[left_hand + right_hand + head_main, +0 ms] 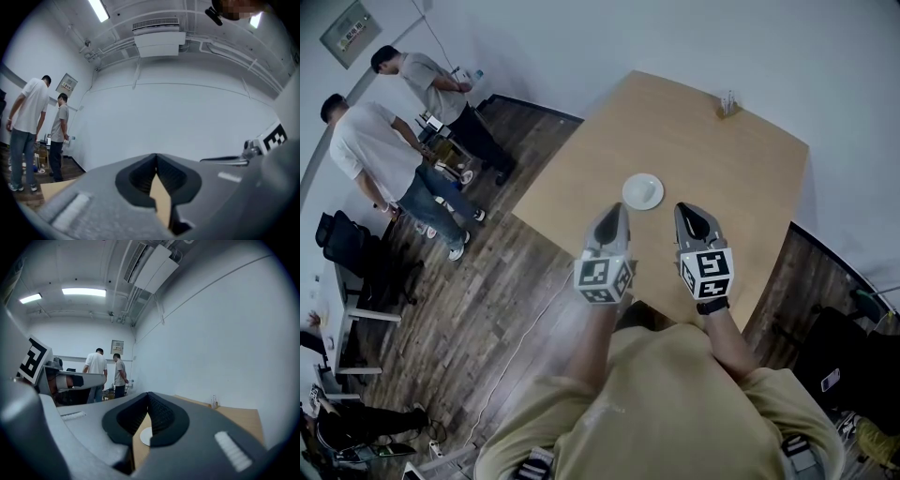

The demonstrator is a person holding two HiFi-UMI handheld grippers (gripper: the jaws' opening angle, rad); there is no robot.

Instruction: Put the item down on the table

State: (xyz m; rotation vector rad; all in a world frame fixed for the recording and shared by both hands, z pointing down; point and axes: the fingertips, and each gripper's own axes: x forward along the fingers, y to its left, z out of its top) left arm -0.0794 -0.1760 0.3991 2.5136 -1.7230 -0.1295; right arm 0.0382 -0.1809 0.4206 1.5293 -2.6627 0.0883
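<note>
A white round plate lies on the wooden table, just beyond both grippers. My left gripper hovers near the plate's near left side, its jaws pressed together with nothing between them. My right gripper is level with it, to the plate's near right, also shut and empty. In the left gripper view the left gripper shows tips touching, with only table surface under them. In the right gripper view a sliver of the plate shows below the right gripper and its closed tips.
A small clear holder stands near the table's far edge and appears as the holder in the right gripper view. Two people stand on the wood floor to the left. A black chair is further left.
</note>
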